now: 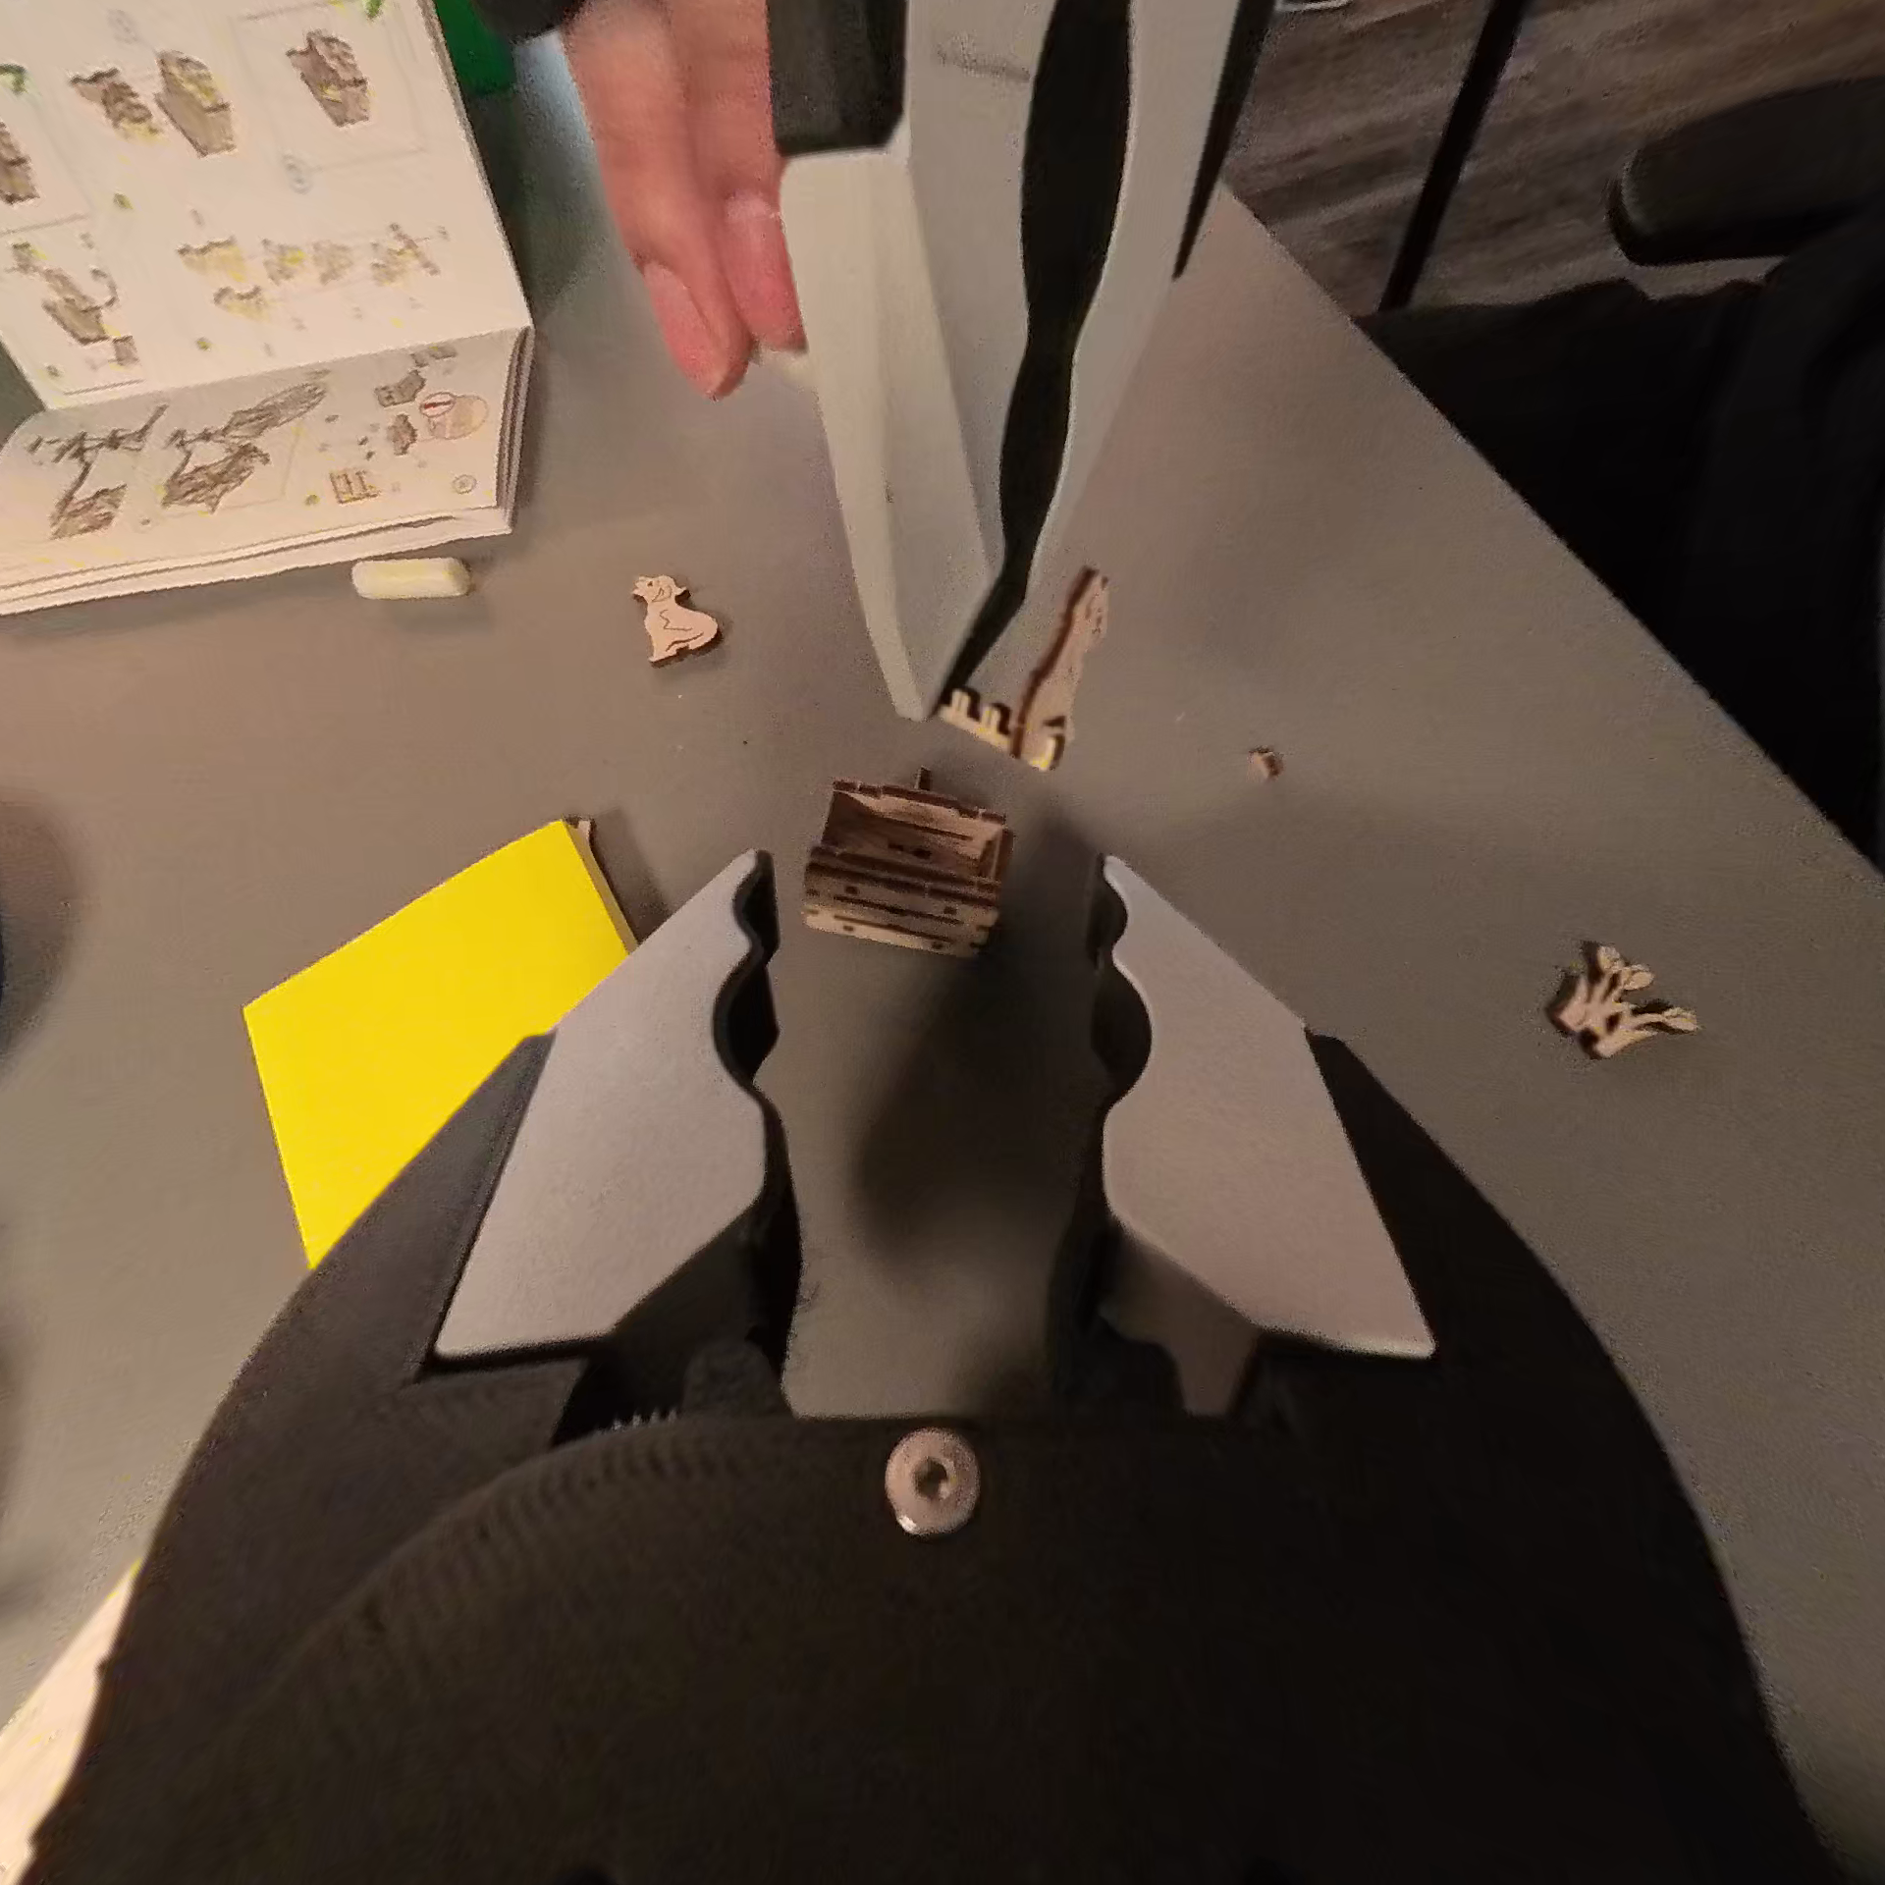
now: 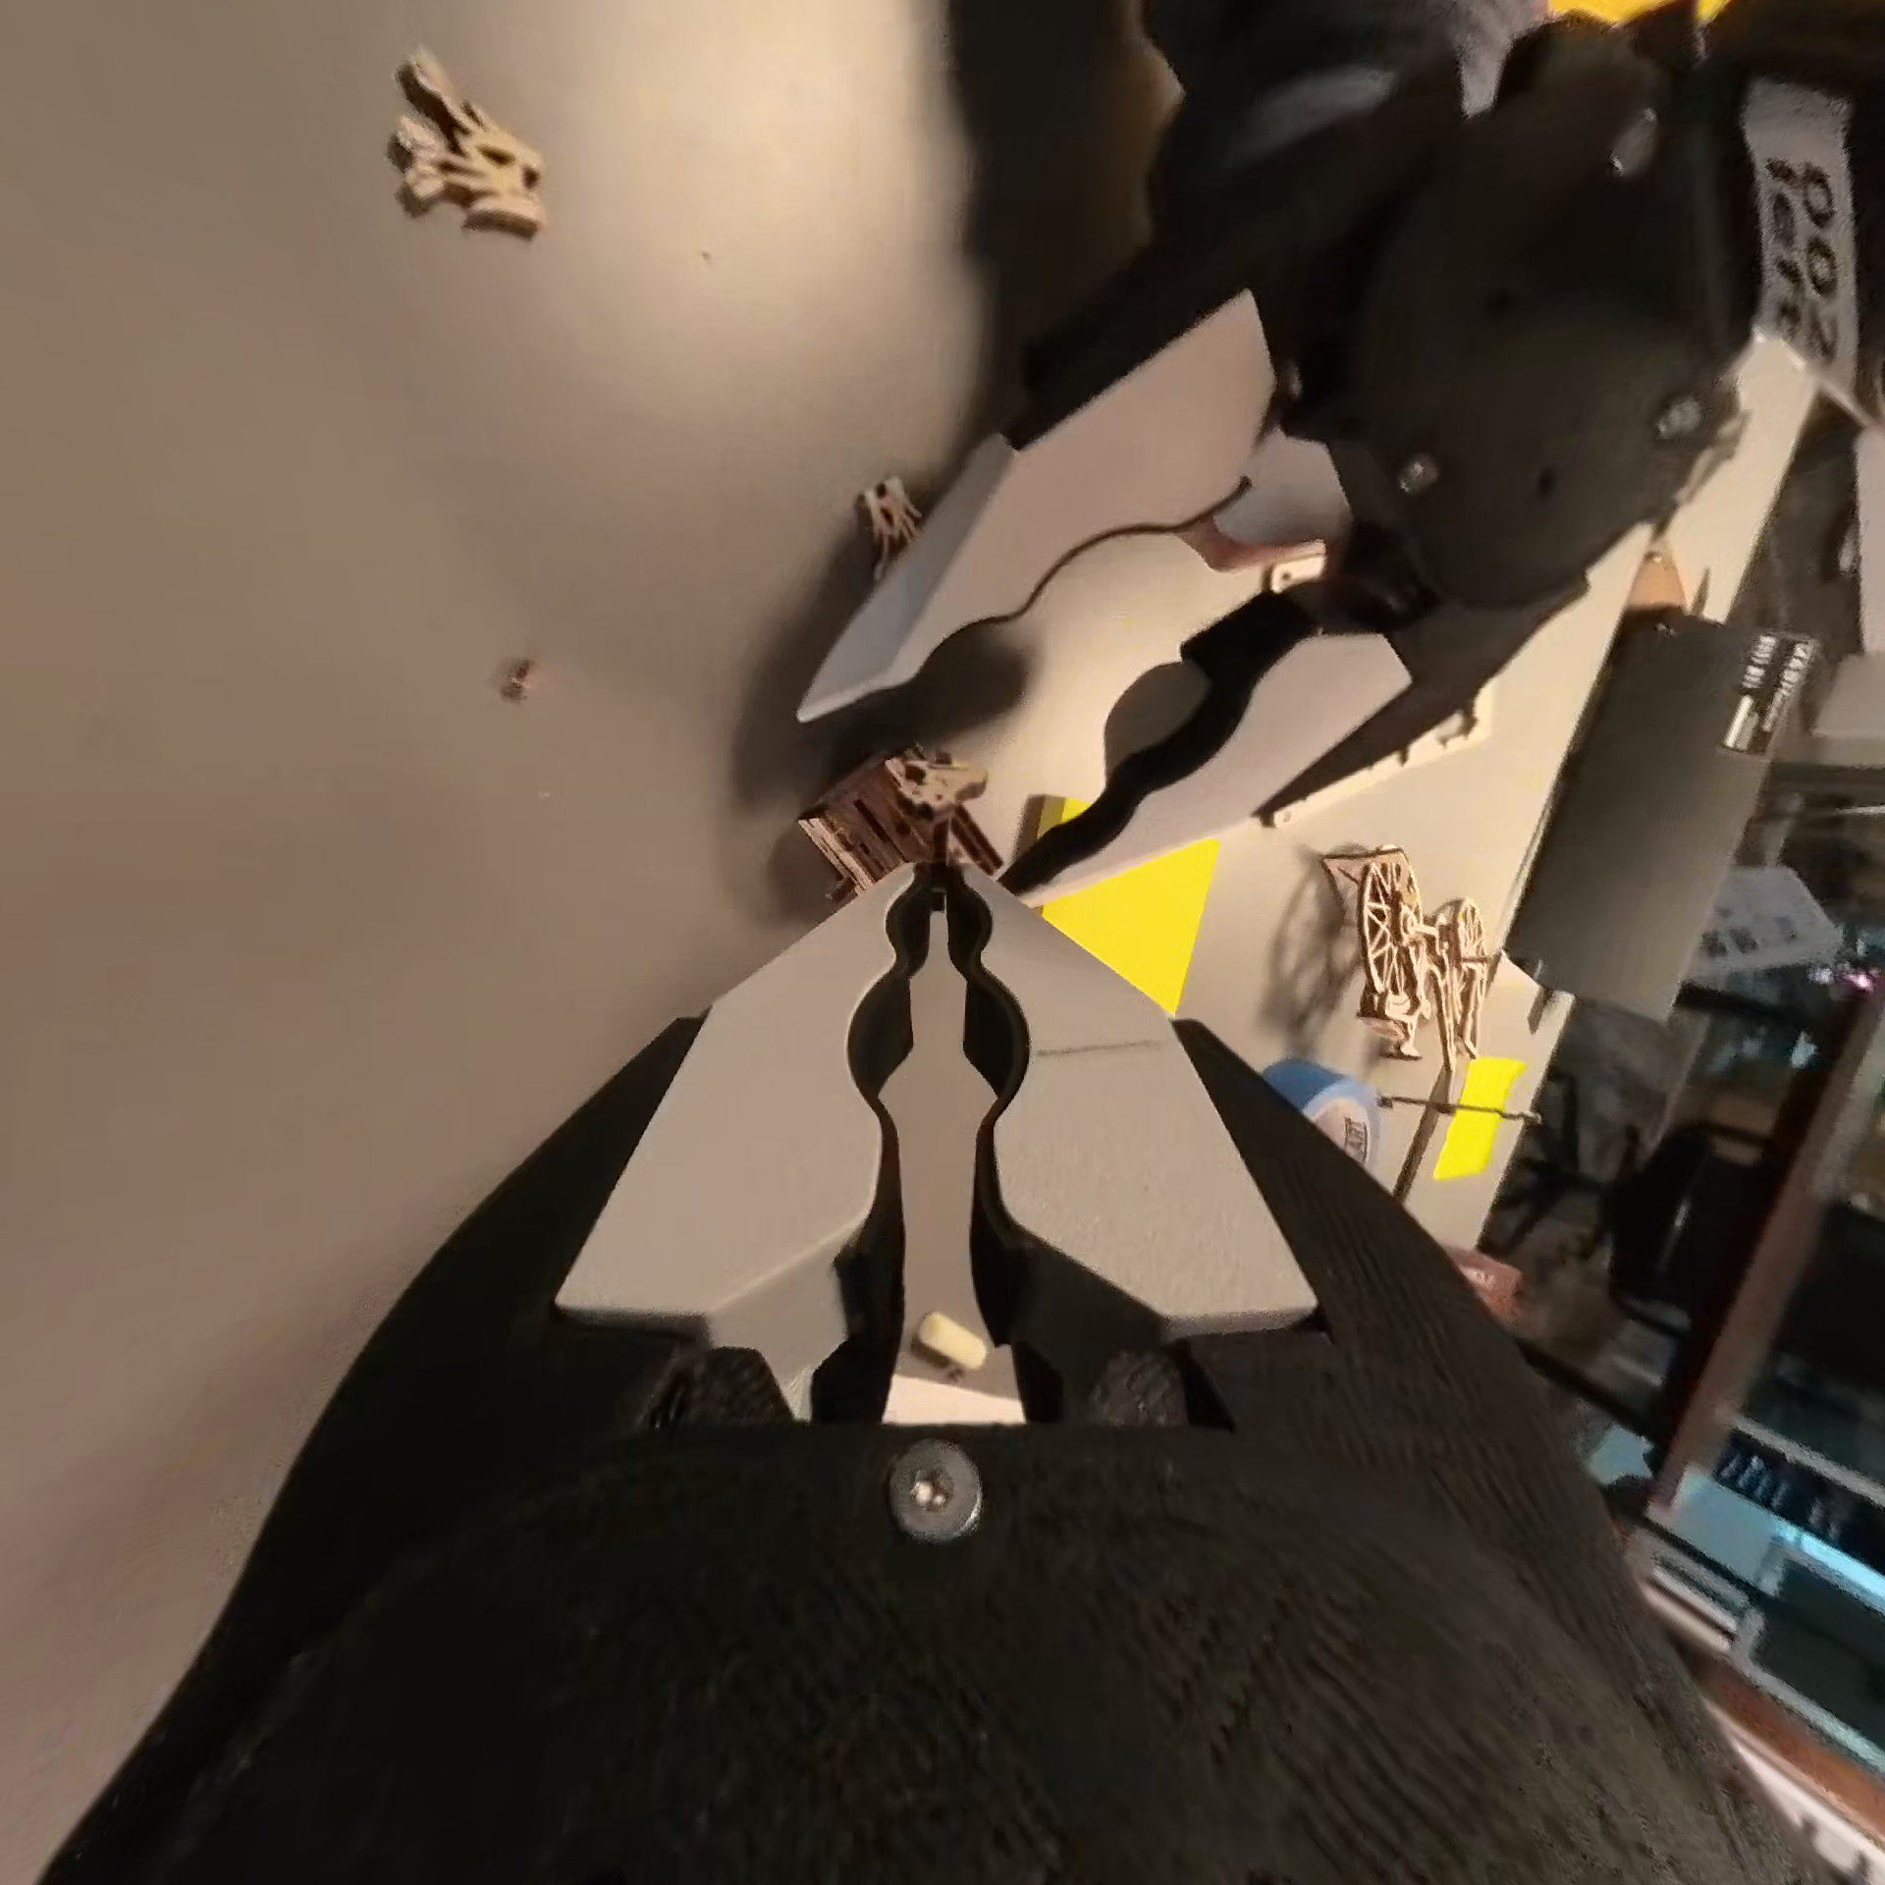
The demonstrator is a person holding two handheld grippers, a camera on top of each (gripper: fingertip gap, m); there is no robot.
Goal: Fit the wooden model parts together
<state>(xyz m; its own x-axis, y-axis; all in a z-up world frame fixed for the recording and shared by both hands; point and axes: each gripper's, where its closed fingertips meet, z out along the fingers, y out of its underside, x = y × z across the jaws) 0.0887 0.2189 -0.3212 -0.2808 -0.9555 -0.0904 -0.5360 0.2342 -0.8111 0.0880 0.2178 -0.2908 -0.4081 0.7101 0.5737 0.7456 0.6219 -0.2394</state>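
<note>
On the grey counter (image 1: 1326,571), a yellow sticky-note pad (image 1: 428,1010) lies left of the left claw (image 1: 933,877), released and spread just before the small slatted wooden box model (image 1: 903,879). Right of it, the right claw (image 2: 936,898) is clenched on a thin flat wooden figure piece (image 1: 1066,663), beside the box.

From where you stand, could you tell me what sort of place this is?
Probably a hobby or office desk: an open illustrated instruction booklet, a yellow sticky-note pad and a finished wooden wheeled model sit on the grey tabletop.
</note>
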